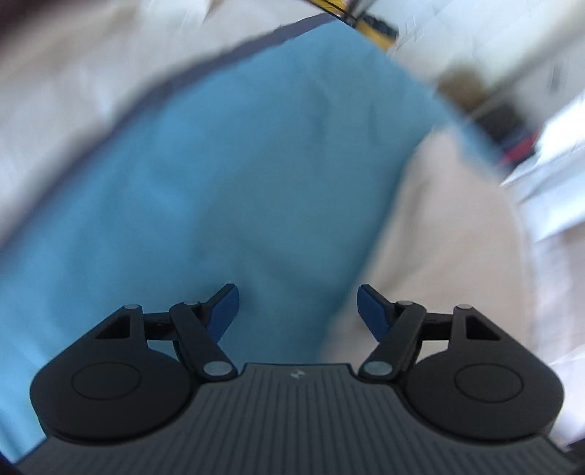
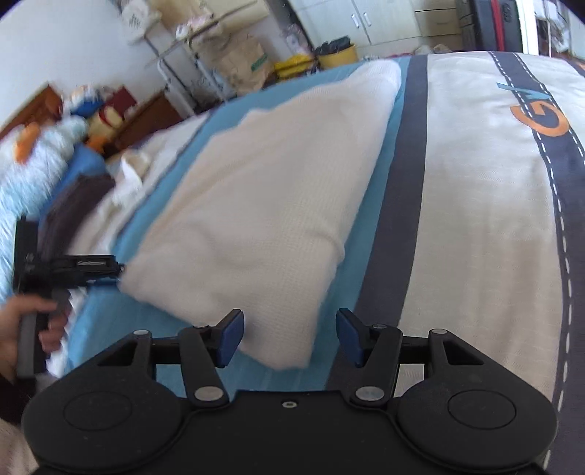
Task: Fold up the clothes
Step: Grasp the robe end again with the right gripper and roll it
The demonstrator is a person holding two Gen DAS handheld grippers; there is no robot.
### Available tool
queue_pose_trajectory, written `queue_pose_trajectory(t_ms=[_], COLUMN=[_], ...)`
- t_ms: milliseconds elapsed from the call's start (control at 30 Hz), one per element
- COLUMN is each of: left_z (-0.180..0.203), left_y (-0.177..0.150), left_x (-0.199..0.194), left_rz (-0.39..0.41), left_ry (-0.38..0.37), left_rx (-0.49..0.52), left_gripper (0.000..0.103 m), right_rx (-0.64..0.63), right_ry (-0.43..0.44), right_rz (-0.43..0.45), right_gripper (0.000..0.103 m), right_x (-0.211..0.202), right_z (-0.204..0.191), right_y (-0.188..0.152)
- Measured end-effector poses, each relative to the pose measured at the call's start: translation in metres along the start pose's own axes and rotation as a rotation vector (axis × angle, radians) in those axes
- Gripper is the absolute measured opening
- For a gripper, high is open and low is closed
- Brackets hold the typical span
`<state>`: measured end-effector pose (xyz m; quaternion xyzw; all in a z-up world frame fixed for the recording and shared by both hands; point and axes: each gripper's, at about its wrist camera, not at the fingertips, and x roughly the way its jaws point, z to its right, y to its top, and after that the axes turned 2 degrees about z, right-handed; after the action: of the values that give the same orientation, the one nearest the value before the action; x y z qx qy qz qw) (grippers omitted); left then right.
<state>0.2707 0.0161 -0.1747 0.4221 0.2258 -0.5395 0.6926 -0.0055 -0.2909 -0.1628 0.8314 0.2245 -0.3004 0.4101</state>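
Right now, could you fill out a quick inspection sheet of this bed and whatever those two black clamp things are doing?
Surface: bed cover, cream with dark stripes and a blue panel.
Job's things: cream knit garment, folded, lying flat on the blue panel.
Clutter: dark folded cloth and soft toys at the far left of the bed.
Grippers: right gripper open, the garment's near corner between its fingers, untouched; left gripper open over the blue panel, empty, beside the garment's left edge.
Cables: nothing seen.
Surroundings: metal shelf rack, yellow bins, white cabinets.
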Motion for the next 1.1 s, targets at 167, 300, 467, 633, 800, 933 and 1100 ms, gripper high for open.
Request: queue_pose_trajectory(t_ms=[167,300,467,633,800,933,1100], left_z=[0.003,0.021,0.018,-0.006,0.001,0.018,0.04], left_y=[-0.002,-0.008,-0.023,-0.033,-0.044,-0.037,-0.02], left_x=[0.009,0.021,0.016,0.028,0.032,0.051,0.058], left_rz=[-0.074,-0.101,-0.092,-0.172,-0.183,-0.176,-0.052], left_ry=[-0.097,-0.042,-0.118,-0.269,-0.363,-0.354,-0.307], left_rx=[-0.029,0.029,-0.049,-0.279,-0.356,-0.37,-0.27], left_gripper=[0.072,0.074,0.074,0.074,0.076,0.084,0.035], right_rx=[0.207,0.323,0.299,0.346,0.365,0.384,0.348], right_ry=[0.119,0.233,0.345,0.461,0.48,0.518,0.528], right_rz=[-0.017,-0.083,-0.026,0.043,0.048,0.059,0.052], right_gripper=[0.068,0.07,0.028,0.027,0.027,0.027,0.027], right_x=[0.02,0.05,0.054,0.039,0.037,0.037,0.041], right_z=[0.025,0.036,0.022,0.019,0.017,0.02,0.012], right_y=[0.004,-0.001,0.012,0.02,0.021,0.022,0.027])
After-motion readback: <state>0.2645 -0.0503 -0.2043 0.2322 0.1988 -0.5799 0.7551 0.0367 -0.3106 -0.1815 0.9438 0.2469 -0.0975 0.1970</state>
